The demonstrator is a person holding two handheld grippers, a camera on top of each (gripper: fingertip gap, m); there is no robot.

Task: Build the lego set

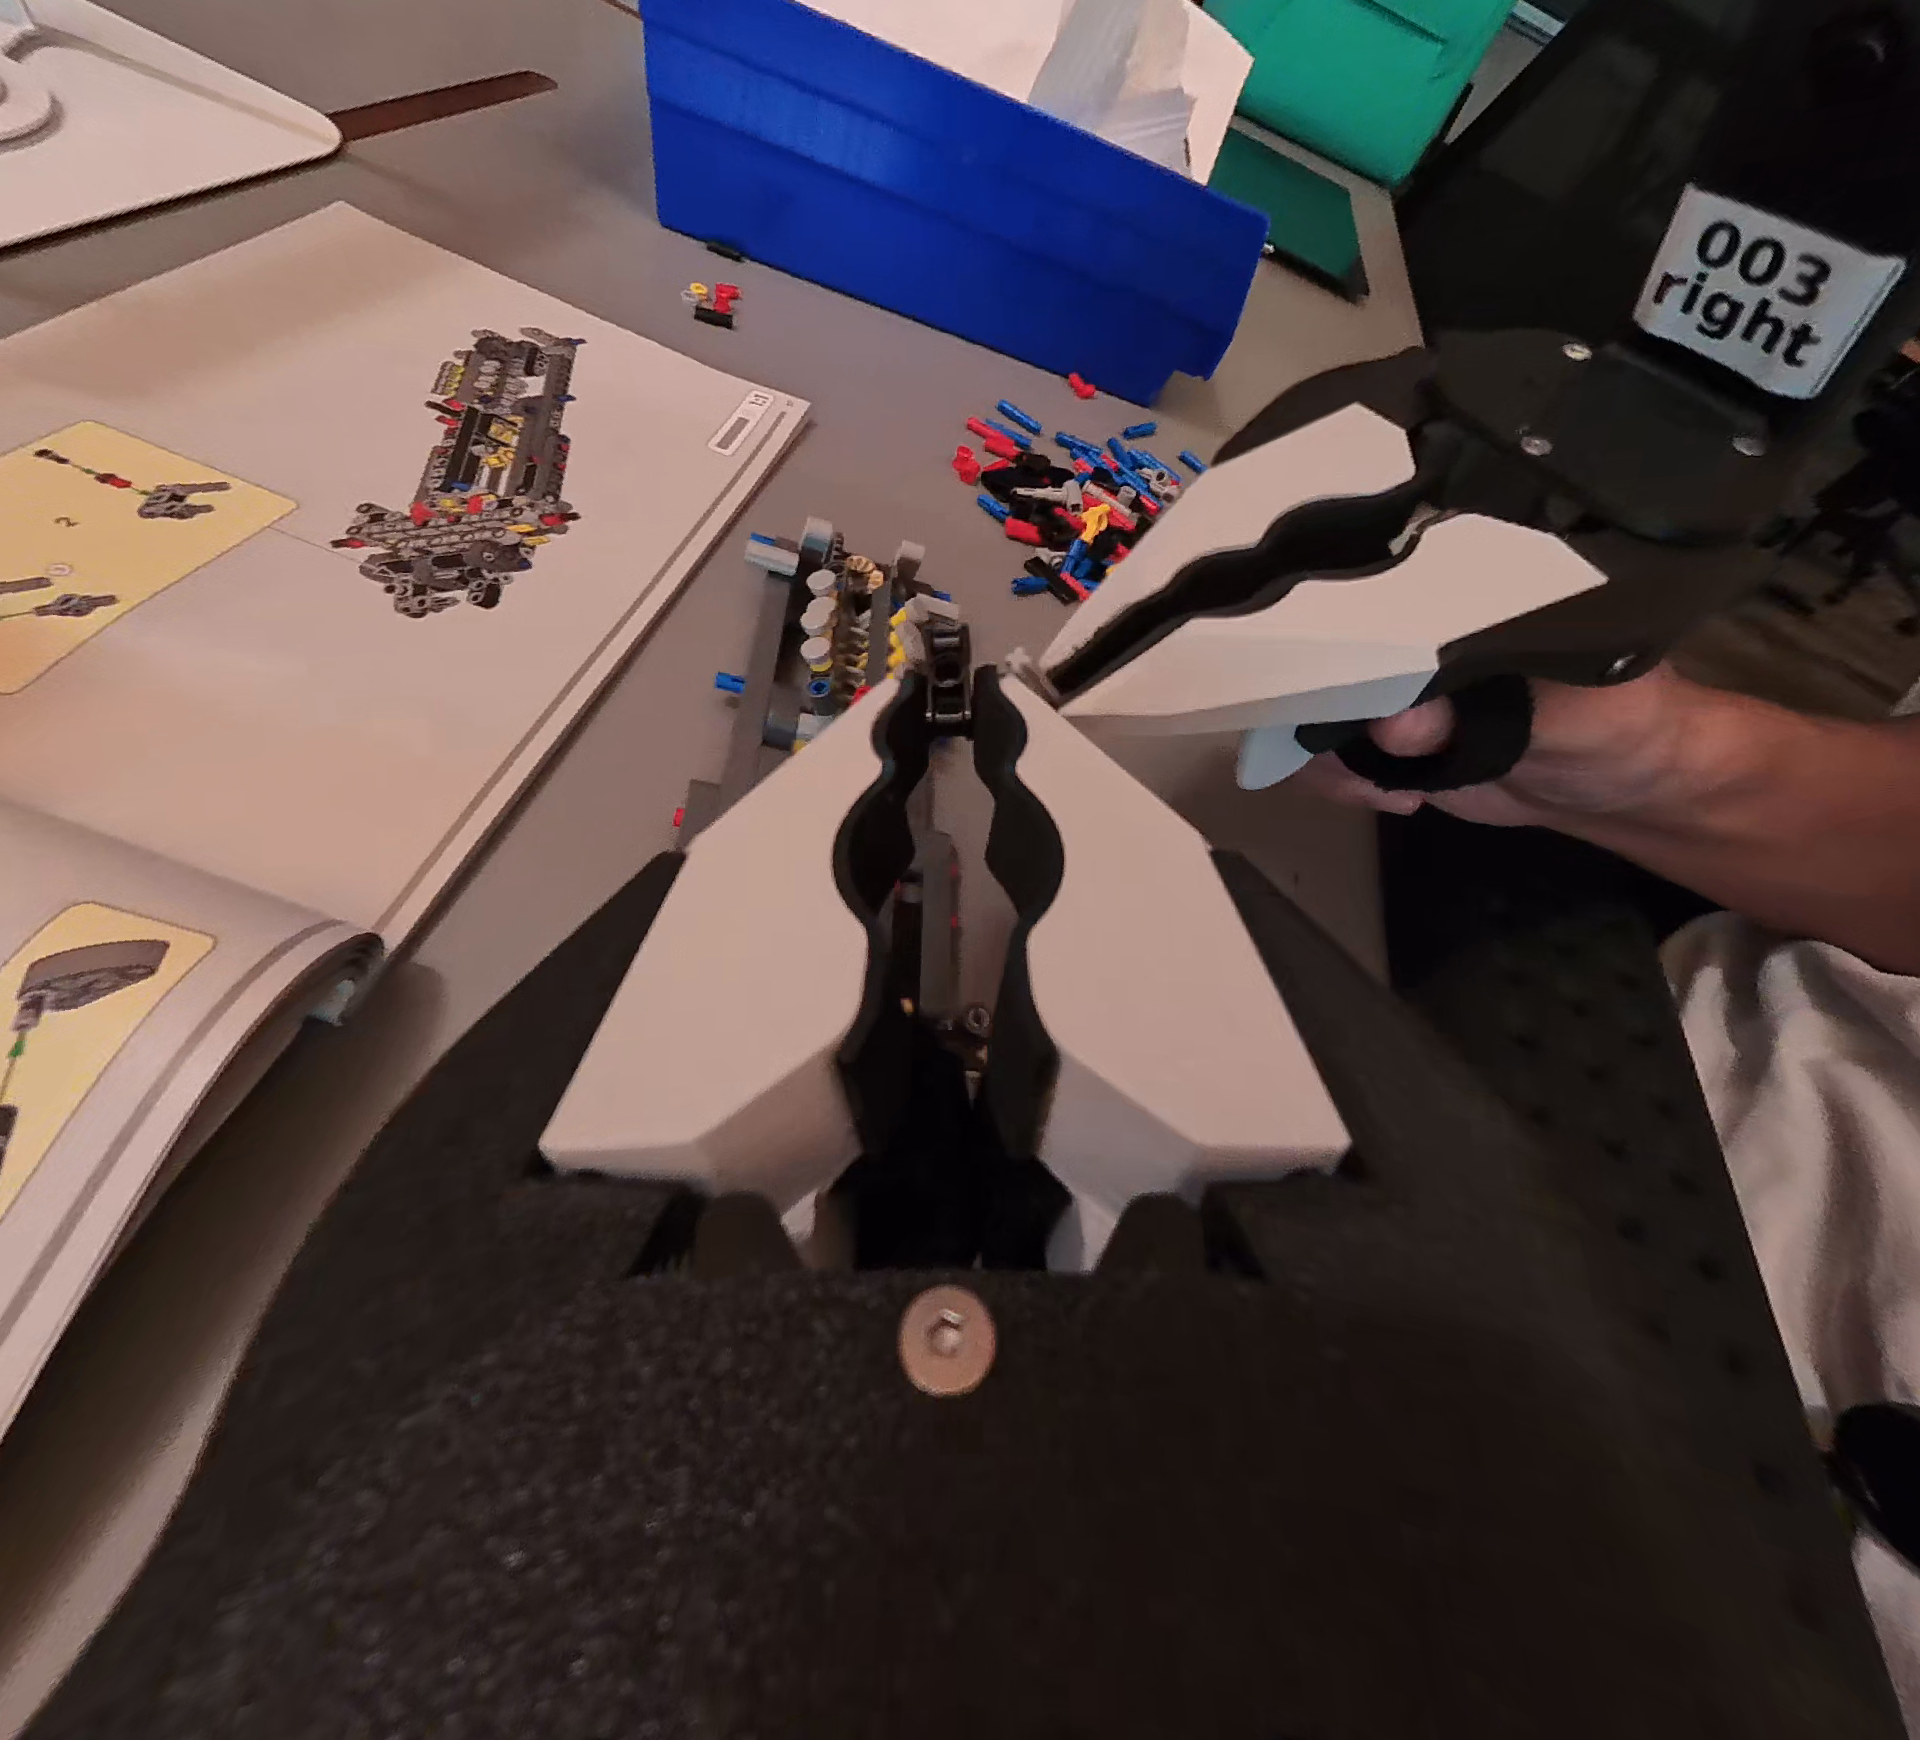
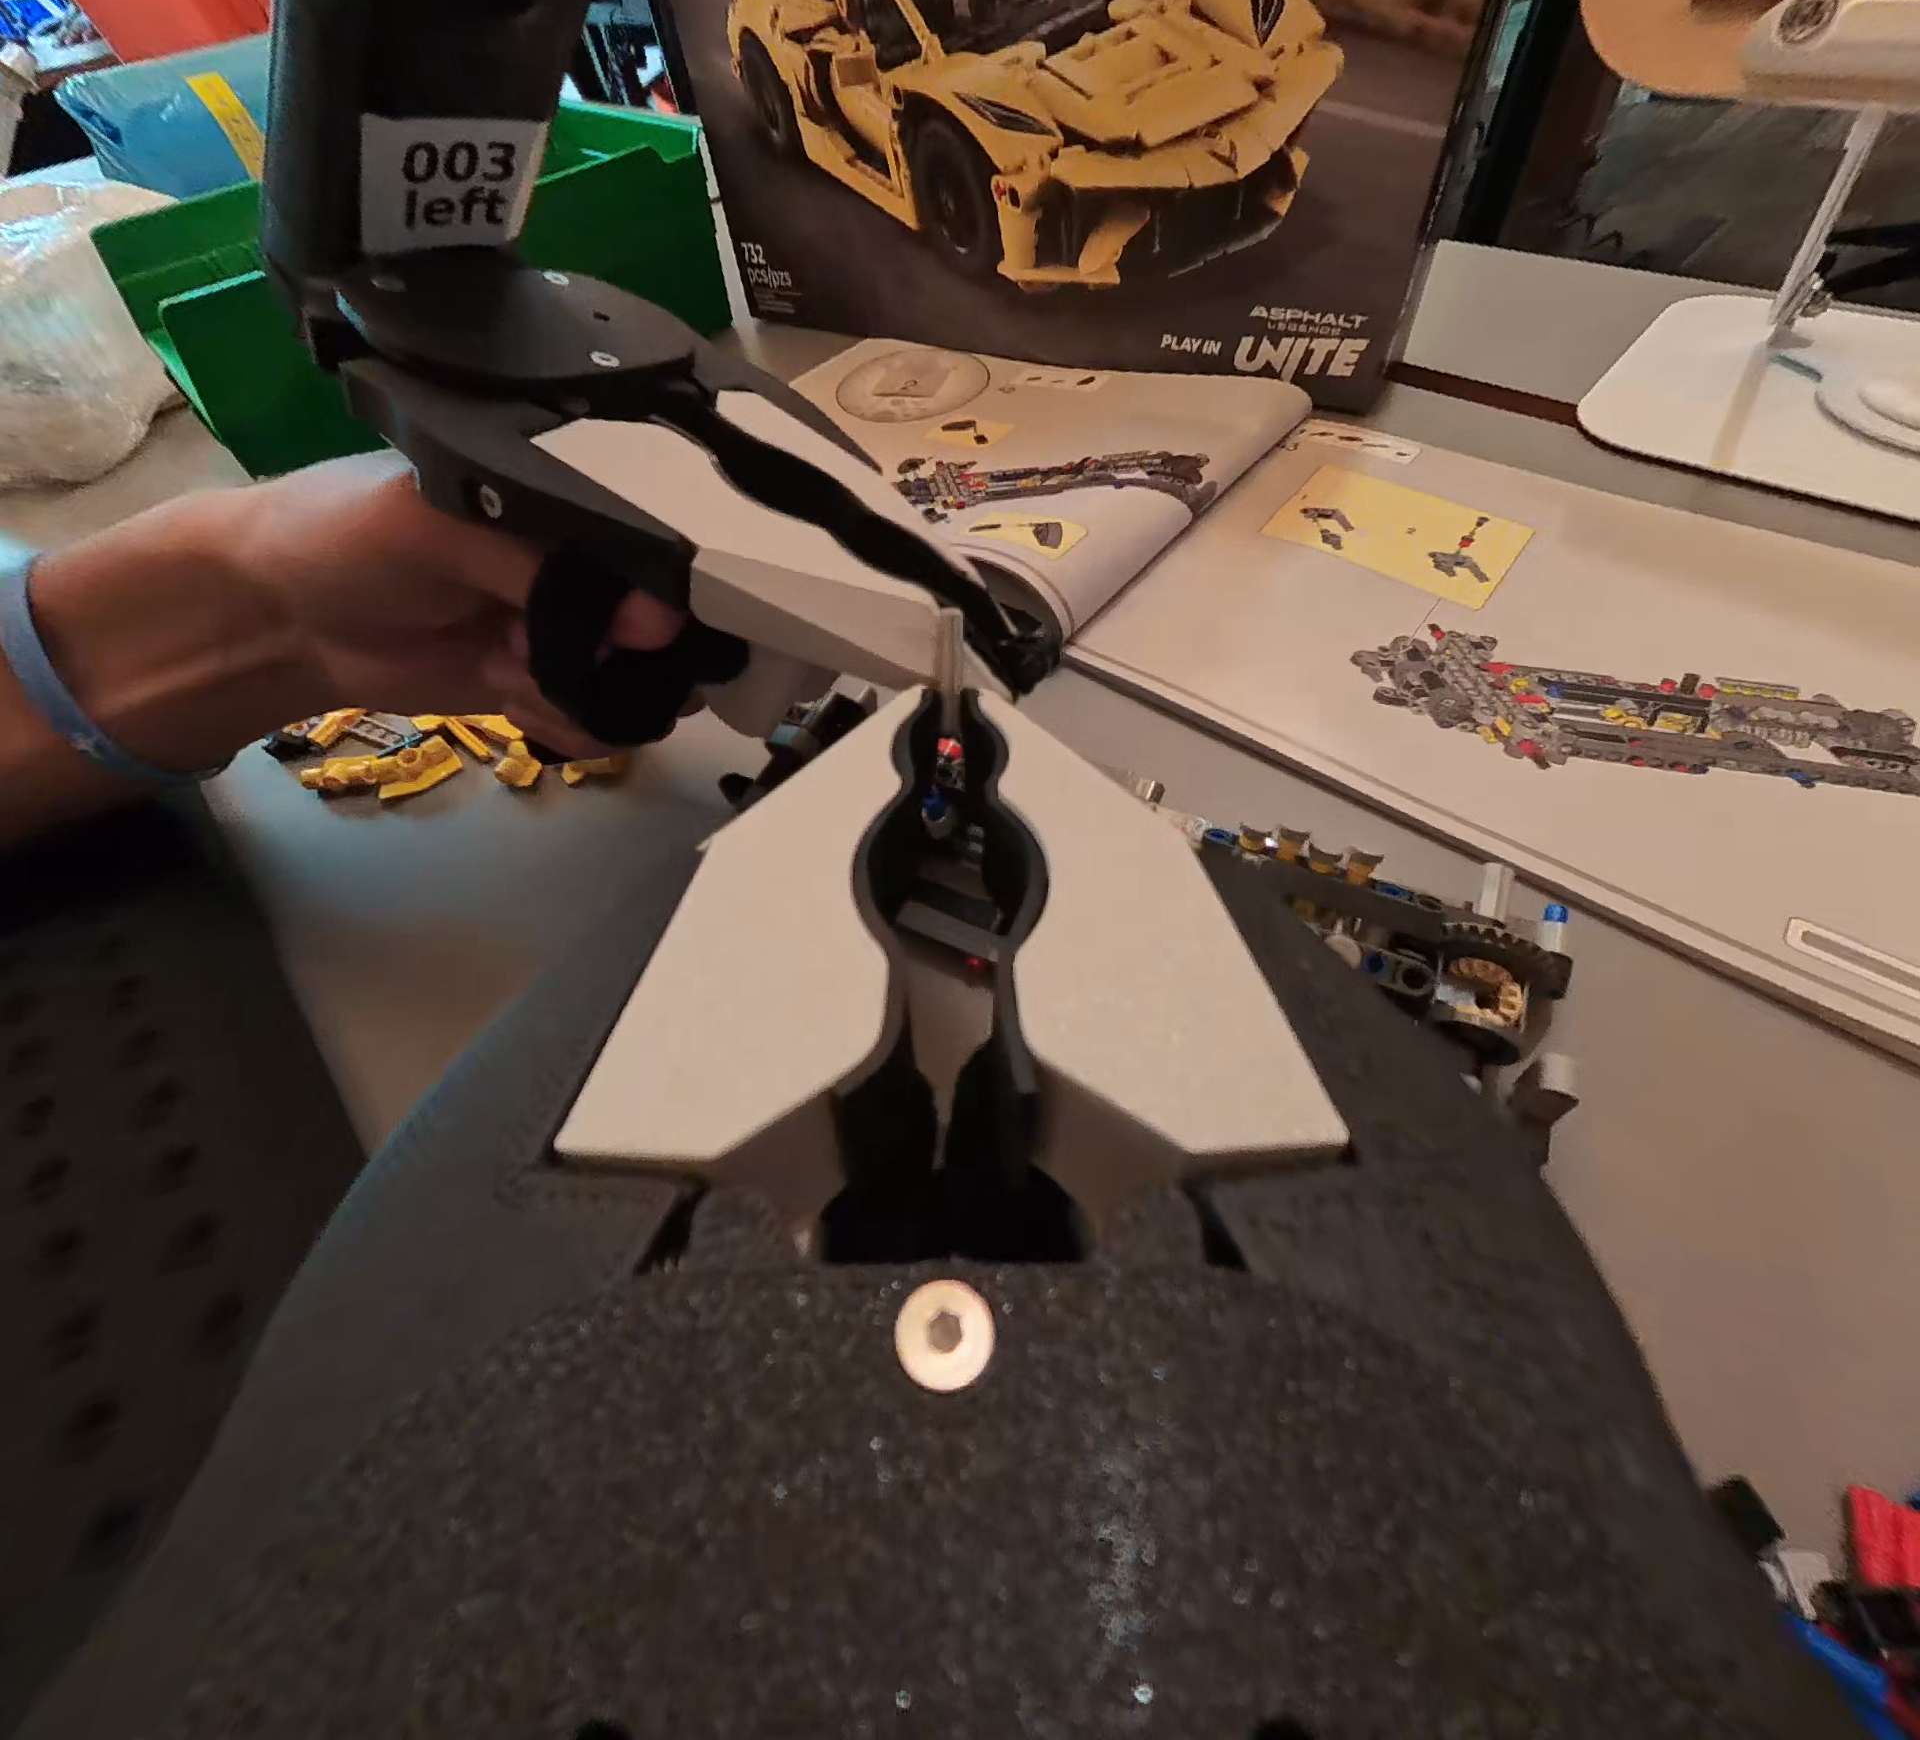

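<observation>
My left gripper point(image 1: 948, 693) is shut on a small black lego connector point(image 1: 945, 656), held above the table. My right gripper point(image 2: 951, 701) is shut on a thin light-grey axle point(image 2: 951, 646) that sticks out past its tips. The two grippers meet tip to tip: the right gripper point(image 1: 1049, 682) comes in from the right, and the left gripper point(image 2: 1023, 651) comes in from the left, so the axle's end is at the black connector. The part-built grey chassis point(image 1: 821, 641) lies on the table just beyond them and also shows in the right wrist view point(image 2: 1434, 952).
An open instruction booklet point(image 1: 364, 495) lies left of the chassis. A pile of blue, red and black pins point(image 1: 1070, 506) sits before a blue bin point(image 1: 935, 163). Yellow panel pieces point(image 2: 416, 755), the set's box point(image 2: 1039, 90), a green bin point(image 2: 623, 215) and a white stand base point(image 2: 1745, 402) surround the work area. My two grippers' fingertips are within a few centimetres of each other.
</observation>
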